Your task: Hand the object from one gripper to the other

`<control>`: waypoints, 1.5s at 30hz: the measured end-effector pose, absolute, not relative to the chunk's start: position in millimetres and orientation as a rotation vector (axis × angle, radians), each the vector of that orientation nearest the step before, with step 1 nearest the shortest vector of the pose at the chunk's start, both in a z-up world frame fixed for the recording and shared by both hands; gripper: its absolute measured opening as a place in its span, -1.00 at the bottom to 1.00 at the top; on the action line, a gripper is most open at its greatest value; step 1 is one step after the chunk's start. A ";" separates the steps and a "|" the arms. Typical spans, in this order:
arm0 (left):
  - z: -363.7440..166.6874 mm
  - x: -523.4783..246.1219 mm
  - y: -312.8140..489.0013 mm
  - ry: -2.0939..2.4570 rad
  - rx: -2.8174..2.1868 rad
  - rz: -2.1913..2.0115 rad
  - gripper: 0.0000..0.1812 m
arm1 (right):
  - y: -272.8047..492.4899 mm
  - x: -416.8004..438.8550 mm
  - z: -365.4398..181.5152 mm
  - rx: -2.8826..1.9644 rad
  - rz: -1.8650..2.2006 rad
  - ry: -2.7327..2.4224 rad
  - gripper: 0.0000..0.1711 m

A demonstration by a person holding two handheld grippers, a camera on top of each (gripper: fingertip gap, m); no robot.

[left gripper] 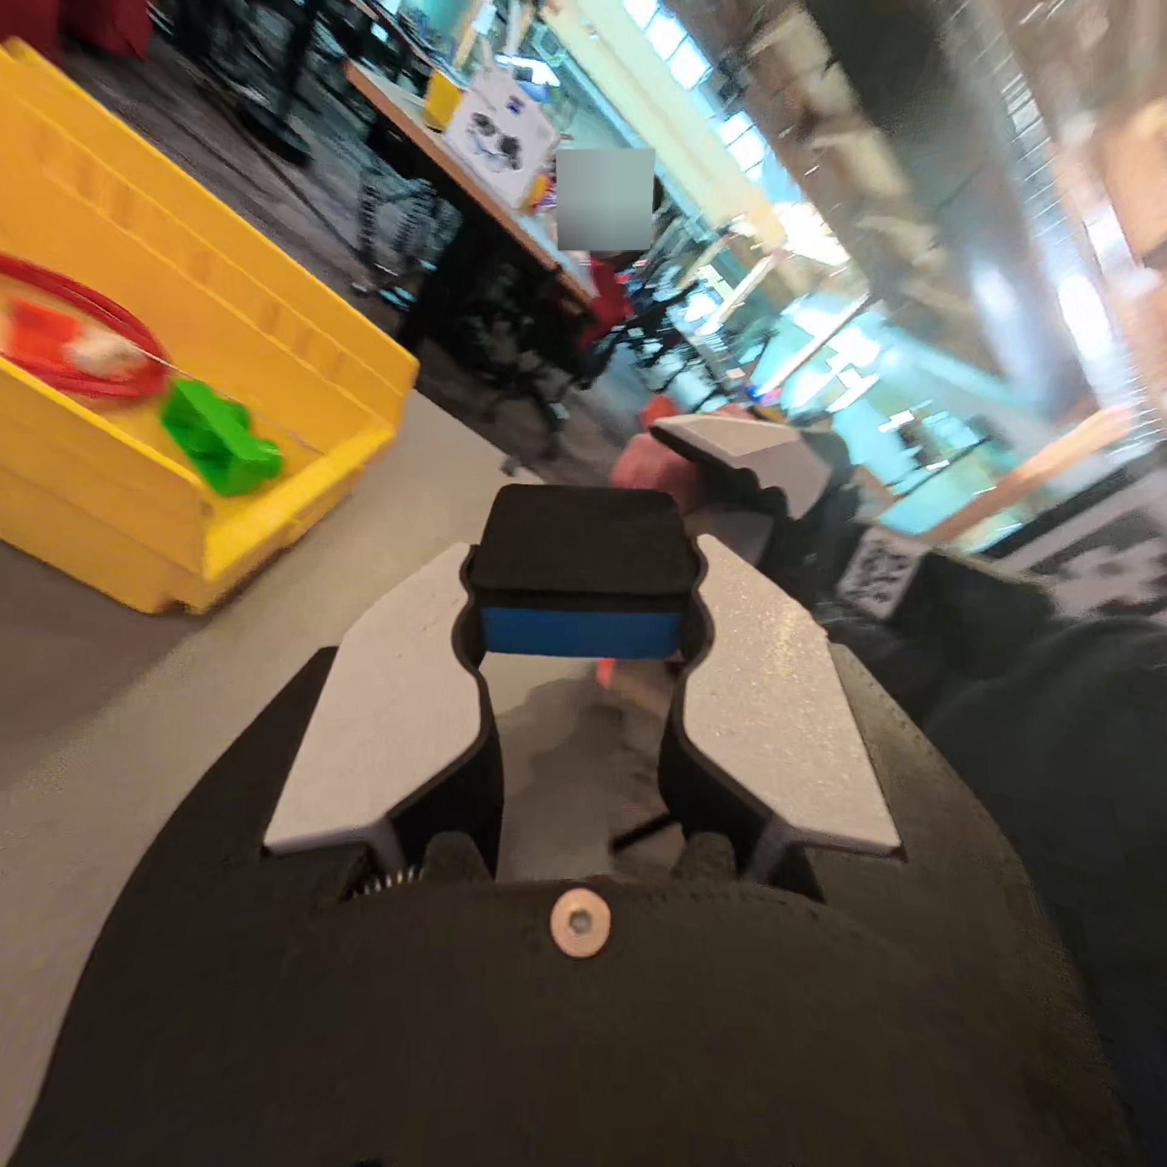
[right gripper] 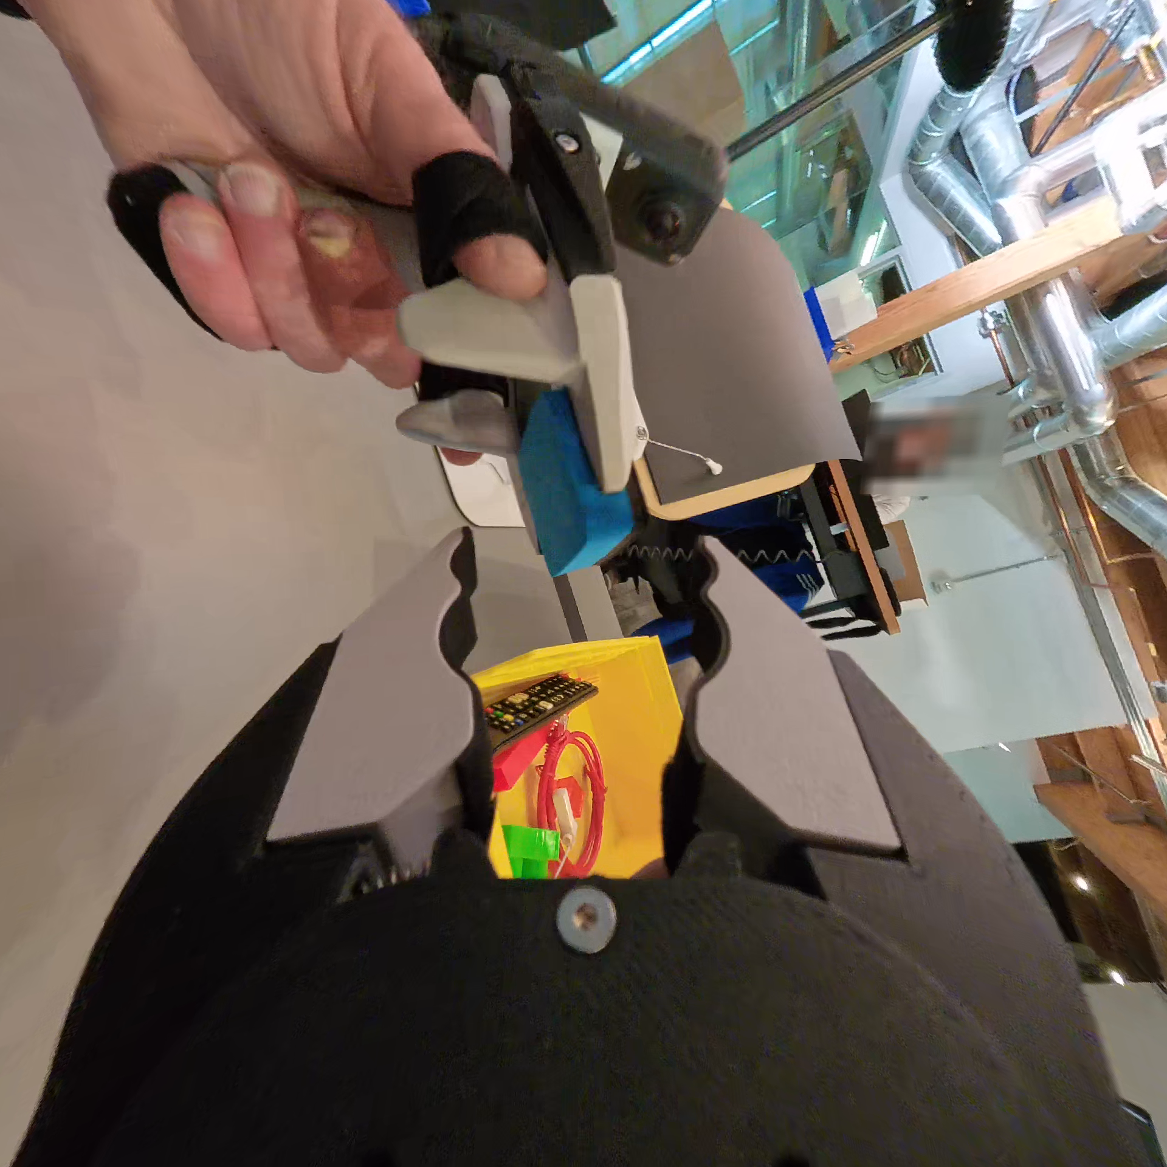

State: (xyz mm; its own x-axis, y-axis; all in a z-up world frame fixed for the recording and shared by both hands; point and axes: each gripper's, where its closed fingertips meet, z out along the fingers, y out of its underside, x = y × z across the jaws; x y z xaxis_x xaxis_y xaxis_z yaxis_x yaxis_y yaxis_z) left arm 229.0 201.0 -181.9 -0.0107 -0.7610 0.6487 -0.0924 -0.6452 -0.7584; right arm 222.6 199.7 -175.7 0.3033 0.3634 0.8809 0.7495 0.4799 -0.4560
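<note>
The left gripper (left gripper: 581, 606) pinches a blue-and-black block (left gripper: 578, 578); the right gripper (right gripper: 587, 606) waits spread just beside it, and must next straddle the block's free end and squeeze.

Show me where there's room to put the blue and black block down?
The bare grey tabletop in front of the yellow bin is free. The bin itself is crowded: red cable, remote, green block. The left gripper grips the blue and black block; the right gripper waits open just below it, so that gap is tight.
</note>
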 end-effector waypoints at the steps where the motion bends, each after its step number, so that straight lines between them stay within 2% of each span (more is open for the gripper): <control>1: -180.5 228.3 198.9 0.846 -1.772 -1.816 -0.34 | 199.3 222.7 -177.4 -1.106 -0.340 -1.298 -0.19; 3: -182.2 226.7 196.8 0.792 -1.794 -1.943 -0.35 | 198.6 223.6 -178.0 -1.092 -0.347 -1.282 -0.11; 7: -186.2 223.9 193.1 0.697 -1.832 -2.086 -0.34 | 197.4 224.7 -181.3 -0.919 -0.672 -1.365 -0.15; 15: -190.0 223.7 178.3 0.644 -1.864 -2.240 -0.34 | 196.8 211.6 -201.1 -0.820 -0.780 -1.421 -0.09; 19: -196.6 225.3 176.2 0.649 -1.883 -2.240 -0.33 | 197.8 211.9 -197.4 -0.862 -0.719 -1.413 -0.33; 24: -197.5 225.2 177.2 0.654 -1.879 -2.221 -0.34 | 198.0 211.3 -196.5 -0.898 -0.682 -1.424 -0.39; 30: -207.1 223.7 176.7 0.738 -1.901 -2.112 -0.34 | 190.5 209.8 -199.1 -1.038 -0.431 -1.451 -0.64; 40: -208.7 223.3 173.0 0.966 -1.845 -1.900 -0.33 | 181.5 210.3 -198.8 -1.226 -0.021 -1.448 -0.78; 42: -205.5 220.6 177.6 1.038 -1.779 -1.742 -0.30 | 180.1 210.5 -199.9 -1.306 0.156 -1.401 -0.78; 45: -203.1 211.4 186.7 1.277 -1.543 -1.159 -0.26 | 175.8 211.4 -194.5 -1.452 0.568 -1.252 -0.77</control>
